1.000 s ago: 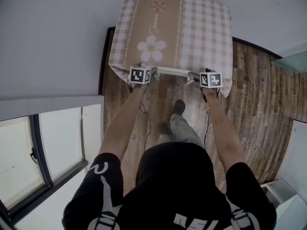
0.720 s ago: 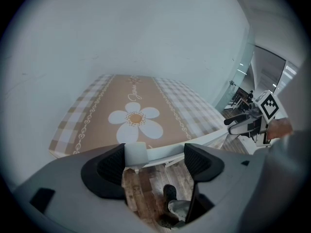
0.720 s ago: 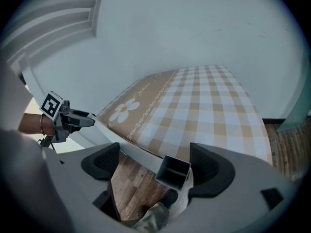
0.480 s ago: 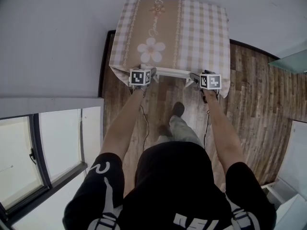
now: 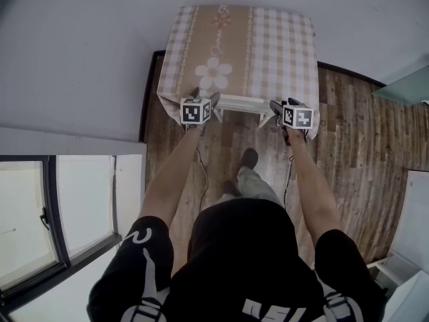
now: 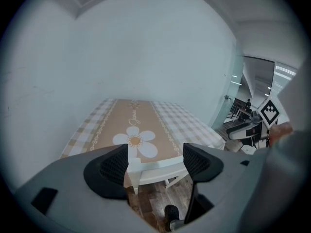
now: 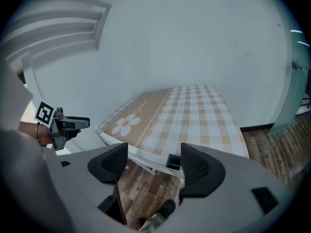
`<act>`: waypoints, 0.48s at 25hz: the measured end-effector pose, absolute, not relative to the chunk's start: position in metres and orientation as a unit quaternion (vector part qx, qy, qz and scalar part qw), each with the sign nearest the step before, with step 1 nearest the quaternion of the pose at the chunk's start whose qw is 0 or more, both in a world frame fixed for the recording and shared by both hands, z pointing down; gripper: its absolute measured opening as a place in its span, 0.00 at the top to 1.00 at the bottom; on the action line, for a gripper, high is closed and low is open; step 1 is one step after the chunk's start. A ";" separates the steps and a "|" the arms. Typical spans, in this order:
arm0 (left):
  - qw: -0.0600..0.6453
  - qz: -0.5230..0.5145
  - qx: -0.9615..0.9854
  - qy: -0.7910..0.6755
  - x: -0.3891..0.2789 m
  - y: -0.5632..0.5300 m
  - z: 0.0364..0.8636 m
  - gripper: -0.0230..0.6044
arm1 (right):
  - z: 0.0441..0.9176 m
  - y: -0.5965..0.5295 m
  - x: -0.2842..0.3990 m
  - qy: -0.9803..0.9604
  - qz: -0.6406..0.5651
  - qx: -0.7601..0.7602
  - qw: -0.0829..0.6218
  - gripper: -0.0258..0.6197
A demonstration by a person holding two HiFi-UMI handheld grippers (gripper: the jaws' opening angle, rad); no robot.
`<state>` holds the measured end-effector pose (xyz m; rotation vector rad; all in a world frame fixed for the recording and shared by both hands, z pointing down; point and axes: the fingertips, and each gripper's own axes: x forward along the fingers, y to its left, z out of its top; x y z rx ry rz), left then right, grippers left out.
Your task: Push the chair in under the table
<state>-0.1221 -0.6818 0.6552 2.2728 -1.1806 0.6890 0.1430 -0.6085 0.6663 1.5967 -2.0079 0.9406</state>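
Chair (image 5: 241, 103) sits under the checked counter (image 5: 281, 45), only its white back rail showing, the left claw (image 5: 206, 100) open near one end, the right claw (image 5: 276, 107) near the other, its jaws just closing a little but apart, gripping nothing.

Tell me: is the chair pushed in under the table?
In: of the chair only the white back shows, at the near edge of the table; no seat is visible.

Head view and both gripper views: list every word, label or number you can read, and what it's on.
Nothing reads for certain.
Tablecloth: a cursive word above the flower, too blurred to read.
Black shirt: white print, cut off, unreadable.
Cubes on the left gripper and right gripper: square patterns only, no text.
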 end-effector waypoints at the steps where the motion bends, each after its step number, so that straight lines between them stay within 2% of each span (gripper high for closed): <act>1: 0.238 0.246 0.835 -0.431 -0.121 -0.681 0.649 0.36 | 0.661 -0.607 0.143 -0.722 0.331 0.575 0.199 0.42; 7: 0.213 0.224 0.855 -0.417 -0.117 -0.669 0.614 0.38 | 0.625 -0.595 0.145 -0.724 0.301 0.596 0.173 0.48; 10: 0.199 0.205 0.862 -0.419 -0.117 -0.663 0.592 0.46 | 0.610 -0.590 0.145 -0.727 0.287 0.604 0.159 0.51; 12: 0.188 0.193 0.869 -0.415 -0.115 -0.659 0.578 0.48 | 0.597 -0.587 0.144 -0.728 0.275 0.609 0.151 0.53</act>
